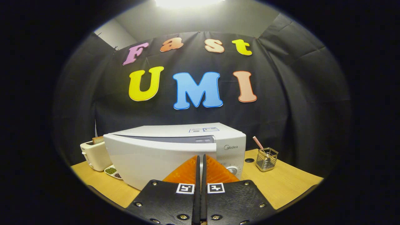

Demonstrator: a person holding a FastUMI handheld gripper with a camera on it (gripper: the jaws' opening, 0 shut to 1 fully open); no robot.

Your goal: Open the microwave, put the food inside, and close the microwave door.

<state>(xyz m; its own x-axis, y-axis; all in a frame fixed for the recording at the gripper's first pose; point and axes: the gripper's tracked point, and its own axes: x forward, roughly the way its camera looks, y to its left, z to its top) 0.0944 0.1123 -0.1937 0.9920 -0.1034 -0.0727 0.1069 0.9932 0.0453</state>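
Observation:
A white microwave (pixel 162 150) stands on the wooden table (pixel 290 184), its door closed and its control panel with a round knob (pixel 232 169) on the right side. My gripper (pixel 200 157) points at the microwave's front, near the seam between door and panel. Its two fingers lie together with nothing between them. A small white dish of food (pixel 113 172) sits on the table to the left of the microwave, partly hidden by it.
A cream toaster (pixel 95 154) with a slice of bread in it stands left of the microwave. A wire mesh holder (pixel 266 159) with a striped stick rests on the table to the right. A small dark round spot (pixel 249 160) lies beside it.

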